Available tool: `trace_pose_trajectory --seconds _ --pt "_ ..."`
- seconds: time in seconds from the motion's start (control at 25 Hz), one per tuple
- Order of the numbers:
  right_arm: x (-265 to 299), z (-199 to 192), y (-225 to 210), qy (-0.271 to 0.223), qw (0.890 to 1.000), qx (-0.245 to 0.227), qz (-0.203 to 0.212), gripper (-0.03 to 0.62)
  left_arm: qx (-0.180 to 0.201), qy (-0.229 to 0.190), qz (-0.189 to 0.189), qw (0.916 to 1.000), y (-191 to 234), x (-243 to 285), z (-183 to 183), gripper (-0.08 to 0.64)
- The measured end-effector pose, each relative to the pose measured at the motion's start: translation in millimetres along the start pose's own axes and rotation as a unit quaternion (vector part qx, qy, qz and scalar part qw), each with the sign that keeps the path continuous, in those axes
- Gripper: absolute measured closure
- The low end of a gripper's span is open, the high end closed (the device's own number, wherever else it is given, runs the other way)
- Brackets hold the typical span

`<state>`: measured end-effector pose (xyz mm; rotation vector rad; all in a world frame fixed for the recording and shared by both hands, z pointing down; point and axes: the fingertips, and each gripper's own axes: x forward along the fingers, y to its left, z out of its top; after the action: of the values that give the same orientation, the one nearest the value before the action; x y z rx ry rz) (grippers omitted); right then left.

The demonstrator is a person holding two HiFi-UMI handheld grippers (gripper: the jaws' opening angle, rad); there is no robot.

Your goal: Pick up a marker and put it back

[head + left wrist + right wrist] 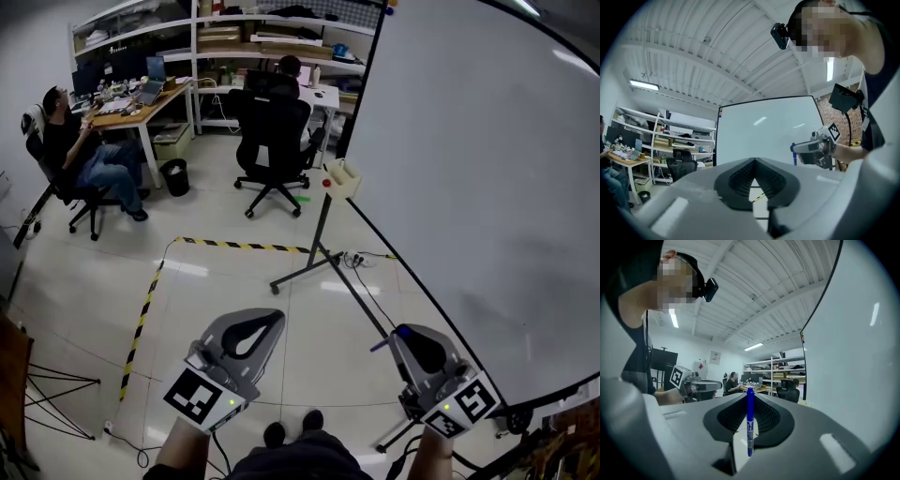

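Observation:
A blue marker (750, 427) stands upright across the jaws of my right gripper (751, 397), which is shut on it. In the head view that gripper (400, 335) sits low on the right, close to the big whiteboard (487, 187), and the marker (379, 346) sticks out to its left. My left gripper (274, 319) is held level to the left of it, over the floor. Its fingertips meet, with nothing between them, in the left gripper view (753, 160). That view also shows the right gripper (794, 148) with the marker (794, 158). A small tray (342, 177) hangs at the whiteboard's far corner.
The whiteboard's stand legs (309, 267) and a cable (370, 258) lie on the floor ahead. Yellow-black tape (141, 319) marks the floor at left. Two seated people, office chairs (272, 141), desks (131, 108) and shelves fill the back; a bin (174, 176) stands there.

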<state>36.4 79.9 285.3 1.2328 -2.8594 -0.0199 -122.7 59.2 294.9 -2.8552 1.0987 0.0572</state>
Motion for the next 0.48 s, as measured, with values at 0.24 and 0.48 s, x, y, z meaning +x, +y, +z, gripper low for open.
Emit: trace_pose_trajectory --seconds 0.24,0.48 --pt "21 -6 -42 -0.007 1.000 0.010 -0.005 0.551 0.001 0.001 -0.007 1.0000 17 38 -2 0.555" --pt "43 -15 -116 -0.032 0.998 0.043 -0.012 0.551 0.012 -0.001 0.000 0.9999 40 101 4 0.555"
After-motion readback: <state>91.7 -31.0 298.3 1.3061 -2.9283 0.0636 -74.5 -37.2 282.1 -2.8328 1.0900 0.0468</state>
